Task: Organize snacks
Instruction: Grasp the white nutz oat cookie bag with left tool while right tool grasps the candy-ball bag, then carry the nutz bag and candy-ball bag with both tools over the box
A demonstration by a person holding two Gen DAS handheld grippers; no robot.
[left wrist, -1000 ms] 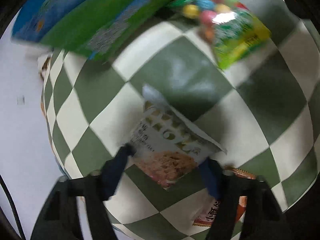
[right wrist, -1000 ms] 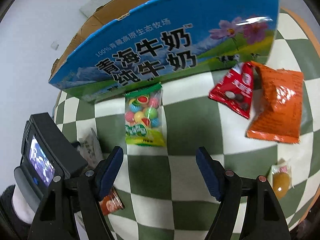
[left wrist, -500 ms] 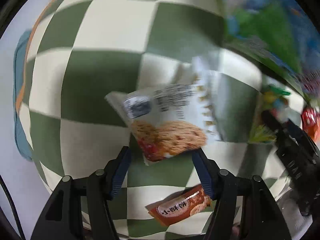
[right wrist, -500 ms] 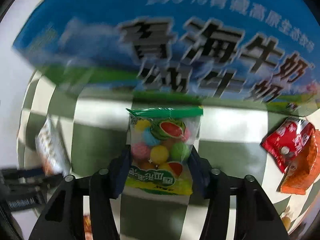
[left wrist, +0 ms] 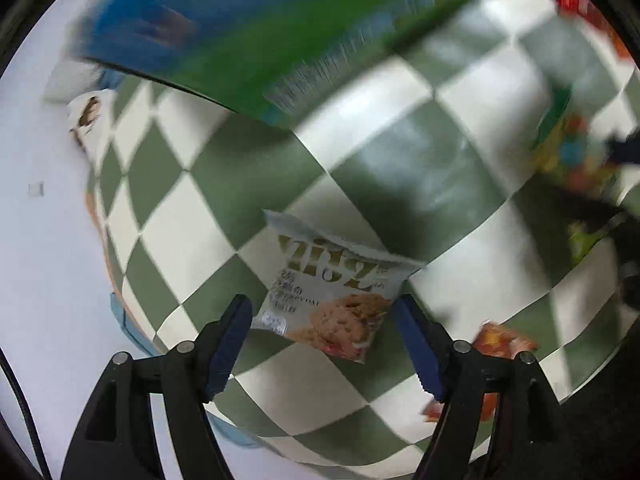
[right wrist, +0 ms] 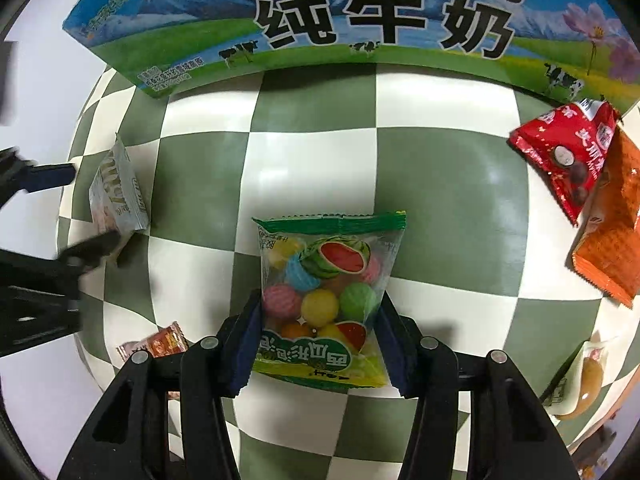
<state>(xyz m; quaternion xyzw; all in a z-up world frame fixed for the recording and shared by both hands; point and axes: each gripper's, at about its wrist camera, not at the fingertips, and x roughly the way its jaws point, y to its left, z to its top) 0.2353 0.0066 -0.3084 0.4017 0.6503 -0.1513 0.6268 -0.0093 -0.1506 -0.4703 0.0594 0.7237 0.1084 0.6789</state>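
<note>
Snack sorting; left view blurred
Right gripper [right wrist: 318, 344] clamps glossy candy bag [right wrist: 324, 300]; left gripper [left wrist: 324, 344] opening, cookie packet [left wrist: 332, 300] loose between pads; milk box [right wrist: 360, 20] cropped.

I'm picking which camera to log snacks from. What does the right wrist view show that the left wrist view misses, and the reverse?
Only the right: its gripper clamped on the candy bag, and a jelly pouch.
Only the left: its gripper, jaws opening around the cookie packet, pads clear of it.
Both: milk carton, checkered cloth, cookie packet.
</note>
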